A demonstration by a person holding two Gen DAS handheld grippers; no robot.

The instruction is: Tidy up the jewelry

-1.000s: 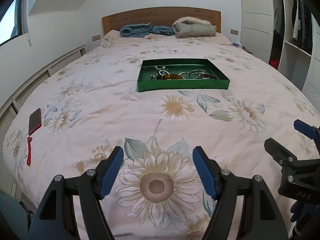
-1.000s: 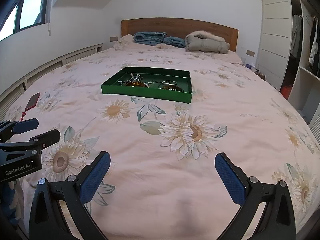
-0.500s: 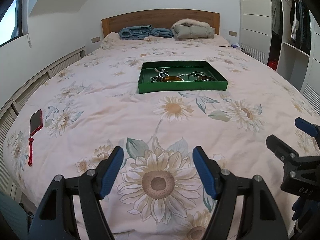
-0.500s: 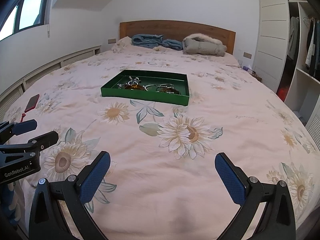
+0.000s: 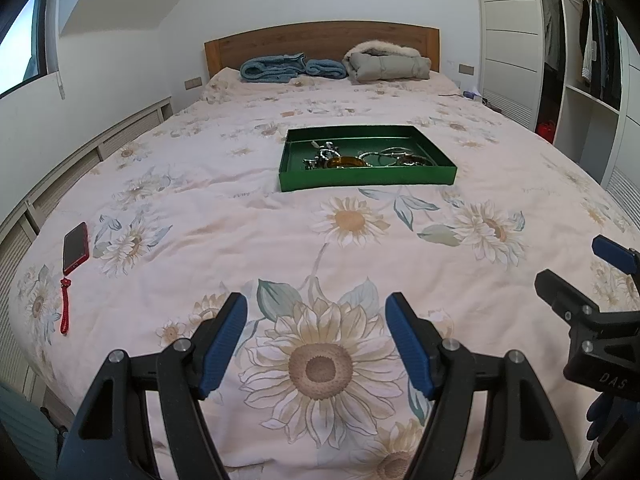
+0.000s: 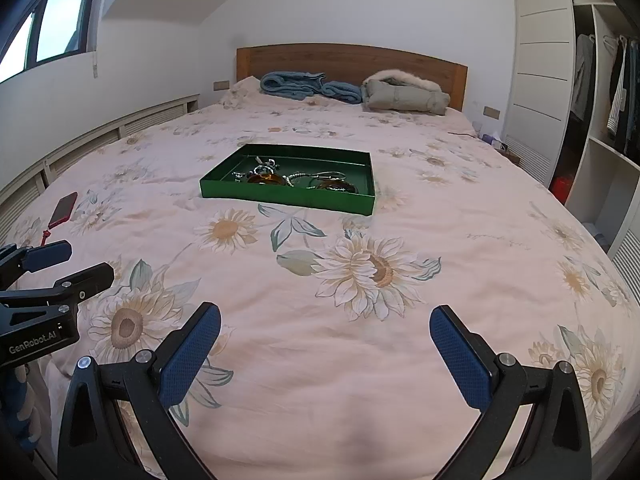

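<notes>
both grippers hung low over the near end of the bed (image 5: 224, 216), side by side, each tilted down toward the sunflower-print cover and pointing up the bed toward the headboard (image 5: 320, 40). the left gripper (image 5: 316, 320) had its blue pads spread wide with nothing between them, only a large printed sunflower showing in the gap. the right gripper (image 6: 324, 332) was likewise spread wide and empty, its pads framing bare cover. in the left wrist view the right gripper appeared at the right edge, its black body and one blue pad tip level with the left one; in the right wrist view the left gripper sat at the left edge in the same way, with a bit of blue glove below it. neither gripper touched the cover as far as the views showed. the green tray (image 5: 436, 178) lay flat on the middle of the bed, well ahead of both grippers, and the jewelry (image 5: 360, 158) sat inside it in a loose cluster toward its near wall: silver pieces, a bead strand and amber-coloured rings or bangles, too small to separate. a red phone (image 5: 75, 248) with a red strap lay near the left edge of the bed, well apart from the tray. a folded blue blanket (image 5: 272, 70) and a grey coat (image 5: 388, 66) with a fur trim lay against the headboard.
</notes>
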